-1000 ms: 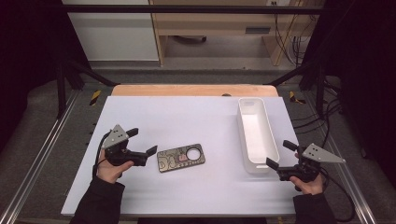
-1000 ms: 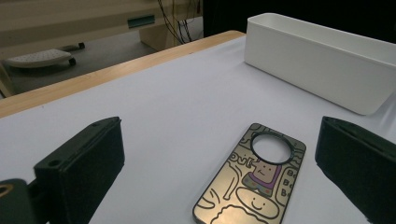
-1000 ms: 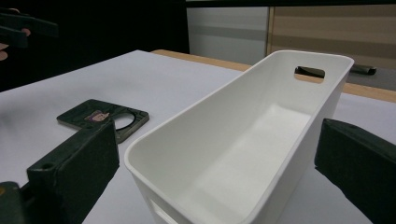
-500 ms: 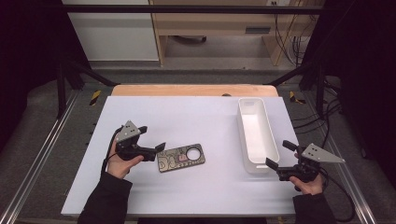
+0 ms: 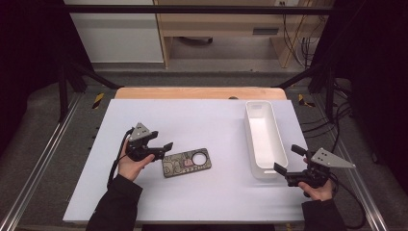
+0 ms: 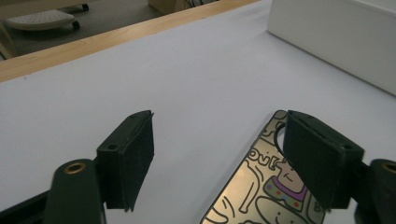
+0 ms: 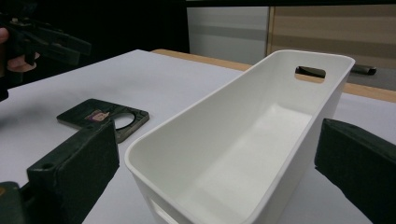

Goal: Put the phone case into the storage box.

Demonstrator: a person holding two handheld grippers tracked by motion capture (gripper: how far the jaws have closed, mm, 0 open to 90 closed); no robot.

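Jaws apart on left gripper (image 5: 162,148), straddling near end of phone case (image 5: 186,162) lying flat mid-table, likely lining up a grab. Right gripper (image 5: 288,159), at four o'clock, spread wide about white bin (image 5: 262,139), probably to steady it.

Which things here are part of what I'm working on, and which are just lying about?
In the job:
- phone case, flat on the table
- left tongs, open, at the case's end
- white bin, empty
- right tongs, open, at the bin's near end

Lying about:
- dark object on the table's wooden far edge
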